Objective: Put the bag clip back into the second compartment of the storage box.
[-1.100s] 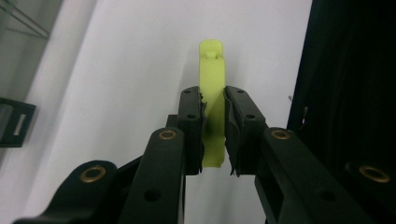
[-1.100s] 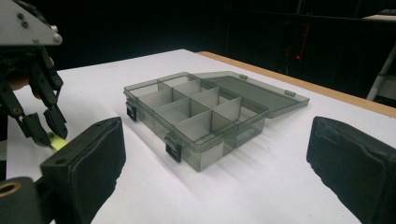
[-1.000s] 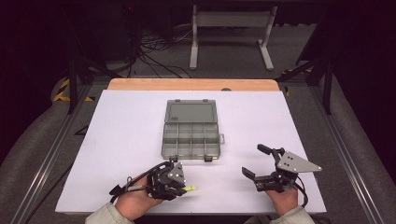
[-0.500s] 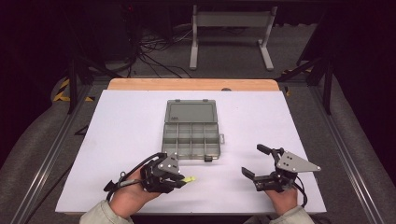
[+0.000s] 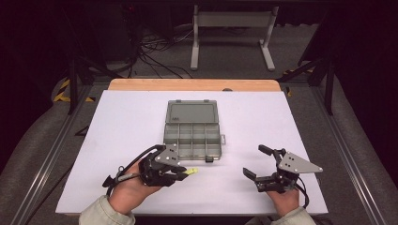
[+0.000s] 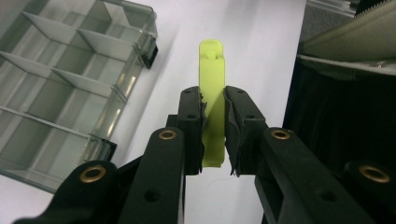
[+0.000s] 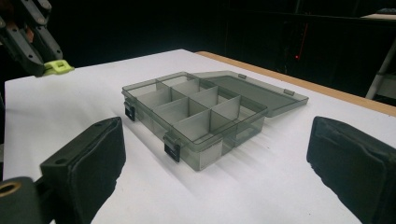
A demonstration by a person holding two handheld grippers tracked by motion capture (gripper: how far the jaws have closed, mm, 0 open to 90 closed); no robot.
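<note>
Left gripper [image 5: 180, 171] clamps the flat yellow-green plastic piece [image 5: 191, 171], now lifted off the table toward the open grey compartment box [image 5: 192, 126] at one o'clock; right gripper [image 5: 258, 161] gapes empty.

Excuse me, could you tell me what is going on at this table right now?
A person works with tongs in each hand. The left tongs are shut on a small yellow-green plastic clip, held above the white table just in front of an open, grey compartment box whose visible compartments look empty. The right tongs are open, holding nothing, pointed toward the box.
</note>
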